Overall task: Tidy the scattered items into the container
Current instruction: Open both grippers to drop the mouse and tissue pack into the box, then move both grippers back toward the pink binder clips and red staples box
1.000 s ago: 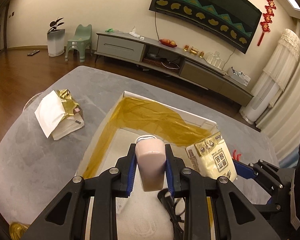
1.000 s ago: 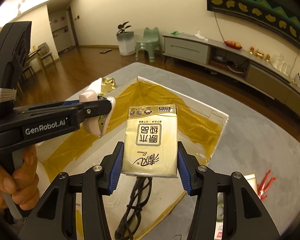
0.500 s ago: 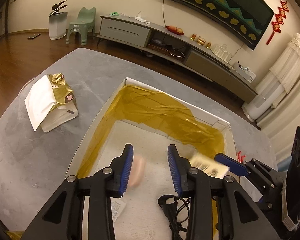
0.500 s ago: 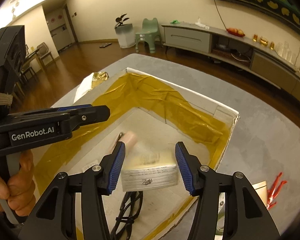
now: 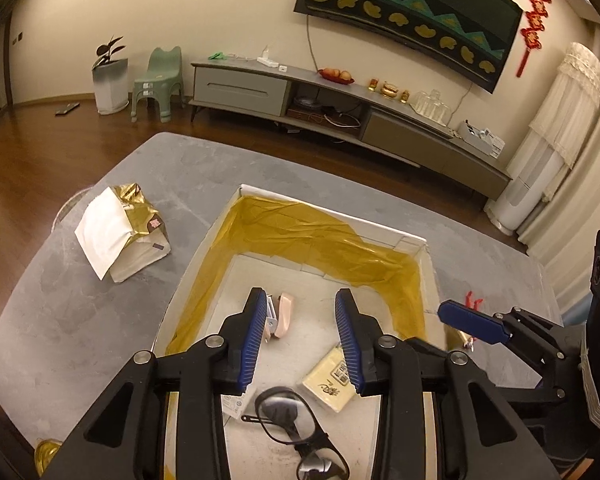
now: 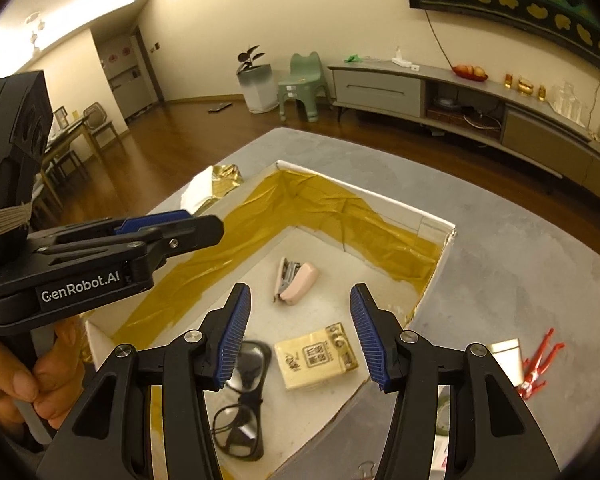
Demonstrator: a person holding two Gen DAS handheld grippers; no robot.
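Container (image 6: 436,222), white box lined with yellow film, is being shown sitting open on the grey table (image 6: 520,260); inside it are being held a pink stapler (image 6: 296,280), a yellow tissue pack (image 6: 316,360) and black glasses (image 6: 240,412), all lying flat on the floor of the box. Left gripper (image 5: 302,340) is being held above the near part of the box with its jaws spread wide and nothing between them. Right gripper (image 6: 300,336) is likewise being held over the box, jaws wide apart and empty. Items outside the box are being noted: a gold-and-white packet (image 5: 120,236) on the table to the left, well apart from the box; a red figure (image 6: 540,360) on the table to the right, near the box corner; a small gold-topped white object (image 6: 506,354) just beside it, not identifiable. Step in hand is being judged as the reach for a next stray item. Good practice is being advised: each gripper is being lifted clear of the box rim before being swung outward, the nearer item is being assigned to each side, and the thin red figure is being approached low and square, since its slim limbs could be slipping from the pads.
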